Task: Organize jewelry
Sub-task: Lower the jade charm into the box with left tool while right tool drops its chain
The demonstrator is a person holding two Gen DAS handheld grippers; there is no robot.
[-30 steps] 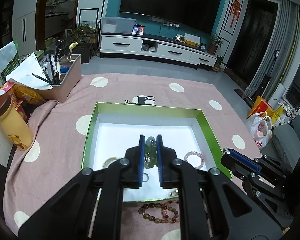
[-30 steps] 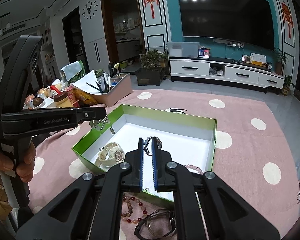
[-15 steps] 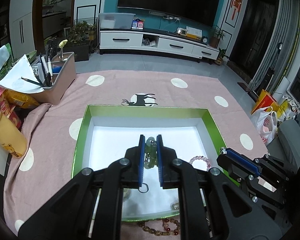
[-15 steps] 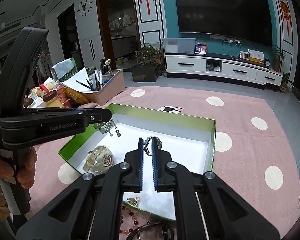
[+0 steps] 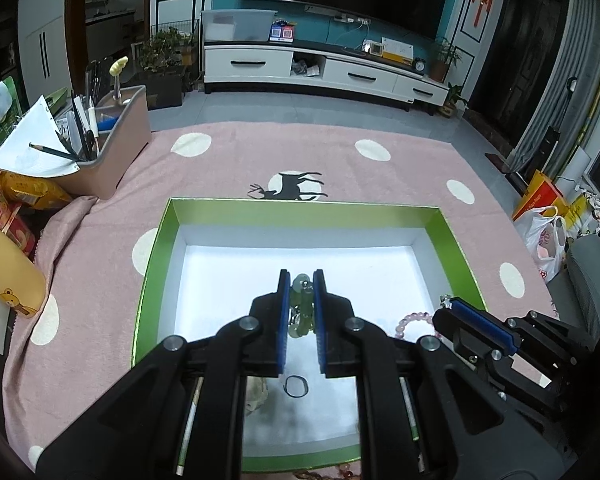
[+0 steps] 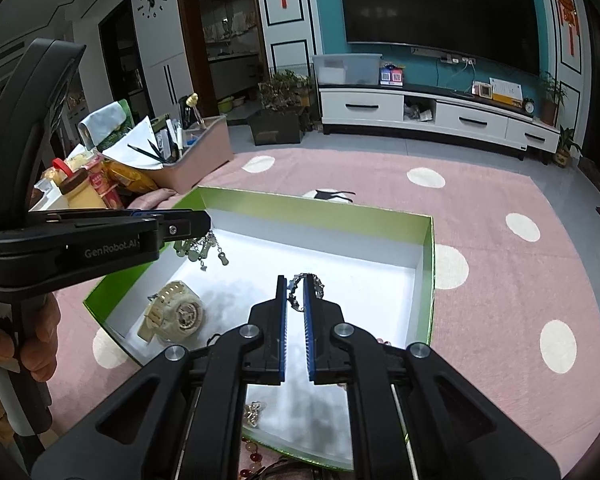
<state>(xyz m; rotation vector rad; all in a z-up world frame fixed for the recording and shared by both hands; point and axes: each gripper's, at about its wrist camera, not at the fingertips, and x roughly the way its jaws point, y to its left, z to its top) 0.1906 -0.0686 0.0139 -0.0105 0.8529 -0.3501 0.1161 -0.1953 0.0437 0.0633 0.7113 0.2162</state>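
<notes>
Pink dotted cloth (image 5: pixel 260 152) covers the work surface of a living room, with a television and a white cabinet along the far wall. At the left edge stand a yellow bottle (image 5: pixel 8 280) and a pink caddy of pens (image 5: pixel 112 148), both well apart from the work. At centre lies a green box (image 5: pixel 300 206) with a white floor, open at the top. The left gripper (image 5: pixel 299 286) hangs over the middle of that floor, its blue pads clamped on a green bead bracelet (image 5: pixel 302 304), whose loose charms dangle below the fingers in the right wrist view. The box floor lies straight beneath it, so a drop there appears to need only a release. Lower left in the box rests a cream watch (image 6: pixel 176 314), lying flat with its strap curled. A small dark ring (image 5: pixel 296 385) lies on the floor nearer the front wall. The right gripper (image 6: pixel 295 288) is closed on a silver chain (image 6: pixel 306 290), which bunches between and just past the fingertips; it is also above the box, toward the right half and nearer the front. A pink bead bracelet (image 5: pixel 414 320) lies against the right inner wall, close beneath that gripper. Outside the front wall, a red-brown bead bracelet (image 6: pixel 252 454) remains on the cloth, not yet boxed. Judged from this, both held pieces are at the placing stage; the left one sits nearer the box centre.
</notes>
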